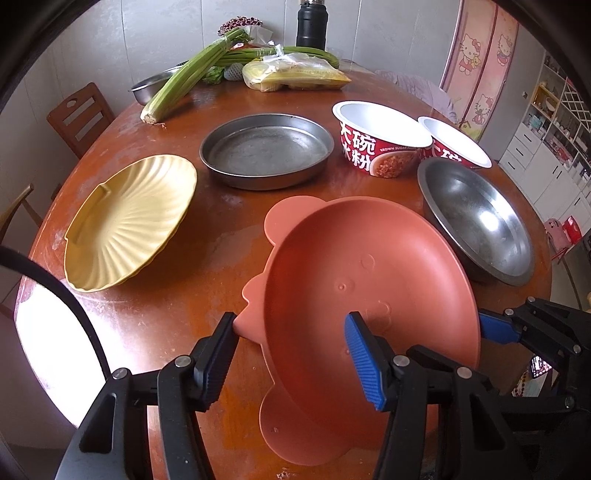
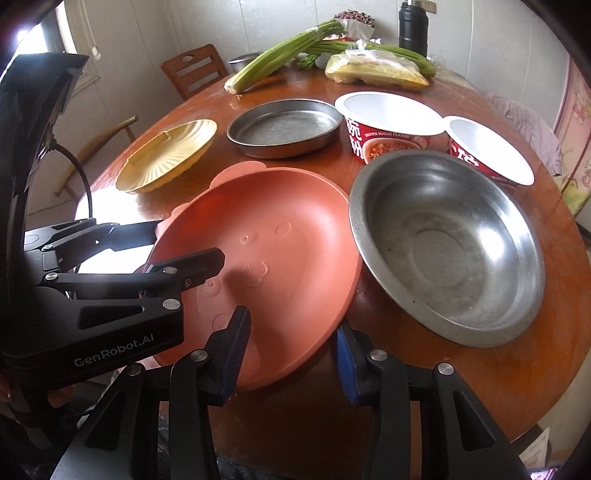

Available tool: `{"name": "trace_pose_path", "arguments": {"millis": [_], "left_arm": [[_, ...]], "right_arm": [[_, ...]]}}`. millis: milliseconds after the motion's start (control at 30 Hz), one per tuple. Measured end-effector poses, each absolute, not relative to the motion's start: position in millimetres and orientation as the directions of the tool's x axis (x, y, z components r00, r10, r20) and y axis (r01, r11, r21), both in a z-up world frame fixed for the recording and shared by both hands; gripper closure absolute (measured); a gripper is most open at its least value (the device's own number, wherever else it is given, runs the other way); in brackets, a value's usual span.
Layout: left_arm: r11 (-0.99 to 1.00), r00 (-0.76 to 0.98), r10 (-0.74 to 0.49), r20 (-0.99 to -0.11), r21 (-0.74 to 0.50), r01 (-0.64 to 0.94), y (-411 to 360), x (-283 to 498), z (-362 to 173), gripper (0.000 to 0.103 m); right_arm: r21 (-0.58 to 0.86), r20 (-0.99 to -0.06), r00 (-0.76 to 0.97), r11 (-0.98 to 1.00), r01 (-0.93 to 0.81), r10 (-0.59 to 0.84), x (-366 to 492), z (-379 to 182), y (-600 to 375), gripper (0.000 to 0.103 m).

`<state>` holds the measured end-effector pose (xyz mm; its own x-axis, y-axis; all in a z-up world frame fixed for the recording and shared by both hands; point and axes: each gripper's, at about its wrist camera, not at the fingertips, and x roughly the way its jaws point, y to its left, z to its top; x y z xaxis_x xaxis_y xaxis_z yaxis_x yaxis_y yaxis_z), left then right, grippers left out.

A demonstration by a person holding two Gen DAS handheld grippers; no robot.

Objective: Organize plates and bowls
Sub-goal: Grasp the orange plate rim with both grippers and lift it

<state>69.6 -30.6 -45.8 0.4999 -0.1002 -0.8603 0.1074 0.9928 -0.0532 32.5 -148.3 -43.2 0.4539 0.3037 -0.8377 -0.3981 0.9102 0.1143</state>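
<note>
An orange bear-eared plate [image 1: 369, 266] lies tilted at the table's near edge, its right side up against a wide steel bowl [image 2: 450, 247]. My left gripper [image 1: 291, 317] straddles the plate's left rim: one finger sits outside by an ear, the blue pad stands inside, and a gap shows to the wall. My right gripper [image 2: 291, 321] straddles the near right rim the same way, with its outer finger [image 1: 496, 328] at the edge. Neither visibly clamps. A yellow shell plate [image 1: 129, 225], a flat steel pan [image 1: 266, 149] and two red paper bowls [image 1: 380, 140] stand behind.
At the far side of the round wooden table [image 1: 207, 266] lie celery stalks [image 1: 192, 74], a bag of corn [image 1: 295, 75], a small steel basin [image 1: 147, 86] and a black flask [image 1: 312, 26]. Wooden chairs [image 1: 79, 114] stand to the left. The table's edge runs just under both grippers.
</note>
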Motion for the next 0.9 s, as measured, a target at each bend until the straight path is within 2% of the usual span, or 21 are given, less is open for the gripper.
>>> {"name": "trace_pose_path", "arguments": {"millis": [333,900], "left_arm": [[0.992,0.495,-0.126,-0.86,-0.096,0.085,-15.9,66.5,-42.7,0.046],[0.997,0.556,-0.072,-0.828,-0.065,0.032,13.9,57.5,-20.6,0.046]], "right_arm": [[0.1,-0.843,0.446,0.903,-0.417,0.3,33.1,-41.1,-138.3,0.058],[0.073,-0.818,0.473,0.876,-0.477,0.326,32.4,-21.5,-102.4,0.057]]}}
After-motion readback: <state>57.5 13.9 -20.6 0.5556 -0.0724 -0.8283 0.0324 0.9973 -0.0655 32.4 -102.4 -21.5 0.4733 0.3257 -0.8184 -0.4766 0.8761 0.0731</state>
